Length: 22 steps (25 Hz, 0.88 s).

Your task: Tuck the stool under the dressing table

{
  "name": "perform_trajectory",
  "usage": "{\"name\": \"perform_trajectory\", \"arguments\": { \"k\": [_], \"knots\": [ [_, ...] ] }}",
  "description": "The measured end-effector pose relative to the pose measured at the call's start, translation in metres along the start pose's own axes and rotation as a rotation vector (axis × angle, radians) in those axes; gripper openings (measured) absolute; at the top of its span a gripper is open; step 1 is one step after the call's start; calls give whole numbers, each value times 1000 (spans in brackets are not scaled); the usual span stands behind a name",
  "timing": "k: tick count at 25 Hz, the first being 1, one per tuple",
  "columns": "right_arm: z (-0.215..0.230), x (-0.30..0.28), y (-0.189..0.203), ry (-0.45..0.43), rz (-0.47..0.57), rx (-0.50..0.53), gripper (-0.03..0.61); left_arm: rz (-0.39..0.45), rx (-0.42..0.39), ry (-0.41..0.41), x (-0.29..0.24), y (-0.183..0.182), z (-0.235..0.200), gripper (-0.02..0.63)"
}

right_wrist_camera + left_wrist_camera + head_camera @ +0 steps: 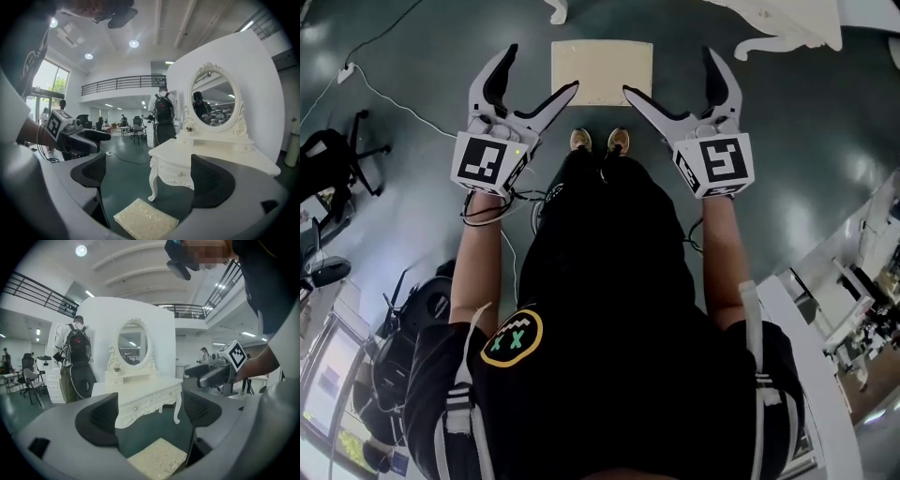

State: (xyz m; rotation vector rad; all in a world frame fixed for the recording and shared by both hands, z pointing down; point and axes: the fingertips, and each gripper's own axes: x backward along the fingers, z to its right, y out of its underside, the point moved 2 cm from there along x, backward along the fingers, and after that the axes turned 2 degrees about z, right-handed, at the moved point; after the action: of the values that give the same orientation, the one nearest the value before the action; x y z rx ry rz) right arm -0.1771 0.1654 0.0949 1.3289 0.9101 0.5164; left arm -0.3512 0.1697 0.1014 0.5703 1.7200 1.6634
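The stool [602, 72] has a cream cushioned seat and stands on the dark floor just ahead of the person's shoes [600, 141]. My left gripper [543, 67] hangs open to the left of it, and my right gripper [667, 71] hangs open to the right; neither holds anything. The white dressing table [787, 23] with an oval mirror stands beyond, at the top right. In the left gripper view the stool seat [157, 458] lies low between the open jaws, with the dressing table [140, 394] behind it. The right gripper view shows the same stool [145, 219] and dressing table [206, 154].
A person with a black backpack [164, 115] stands beside the dressing table. Office chairs [337, 159] and a floor cable [394, 98] lie to the left. White shelving [862, 291] runs along the right.
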Motion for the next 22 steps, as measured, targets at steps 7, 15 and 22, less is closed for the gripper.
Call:
{"name": "perform_trajectory", "arguments": {
  "k": [7,15,22],
  "knots": [
    [-8,-23,134,-29,-139,-69,581,-115,72,-15,-11,125,10,440],
    [8,-89,395,8,-443,-235,580,-359,305,-33,-48,379,1,448],
    [25,-113,529,72,-689,-391,578,-632,580,-85,-53,530,-8,460]
  ]
}}
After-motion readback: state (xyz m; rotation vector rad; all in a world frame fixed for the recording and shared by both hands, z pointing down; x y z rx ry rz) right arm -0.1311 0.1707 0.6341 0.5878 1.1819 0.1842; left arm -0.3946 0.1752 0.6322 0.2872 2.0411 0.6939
